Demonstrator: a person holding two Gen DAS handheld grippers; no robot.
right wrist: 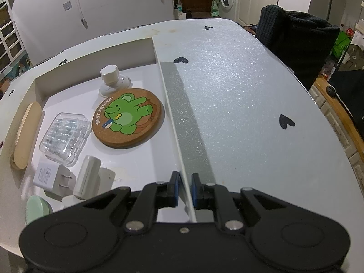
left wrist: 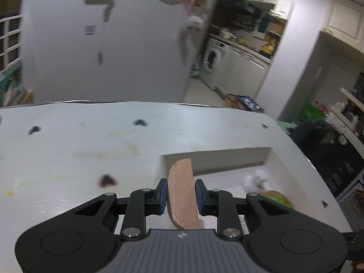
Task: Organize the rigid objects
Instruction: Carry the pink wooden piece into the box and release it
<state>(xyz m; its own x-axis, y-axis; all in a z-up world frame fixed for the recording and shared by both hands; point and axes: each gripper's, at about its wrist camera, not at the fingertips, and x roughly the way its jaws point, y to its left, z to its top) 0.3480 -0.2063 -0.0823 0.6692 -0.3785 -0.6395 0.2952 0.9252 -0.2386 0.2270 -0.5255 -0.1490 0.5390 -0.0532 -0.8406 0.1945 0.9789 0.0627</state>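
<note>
My left gripper (left wrist: 181, 194) is shut on a flat wooden piece with rounded ends (left wrist: 182, 193), held on edge at the left wall of a shallow white box (left wrist: 216, 161). The same piece (right wrist: 26, 134) leans on the box's left wall in the right wrist view. My right gripper (right wrist: 184, 187) is shut on the box's thin right wall (right wrist: 175, 122). Inside the box lie a cork coaster with a green bear (right wrist: 127, 119), a white suction knob (right wrist: 111, 79), a clear plastic case (right wrist: 64, 136), a white plug adapter (right wrist: 51, 177), a white cylinder (right wrist: 87, 175) and a pale green disc (right wrist: 36, 207).
The box sits on a white table (right wrist: 238, 95) with black heart marks (right wrist: 286, 121). A dark cloth-covered chair (right wrist: 295, 41) stands at the table's far right. A white wall (left wrist: 102, 45) is behind the table, and a washing machine (left wrist: 212, 59) stands farther back.
</note>
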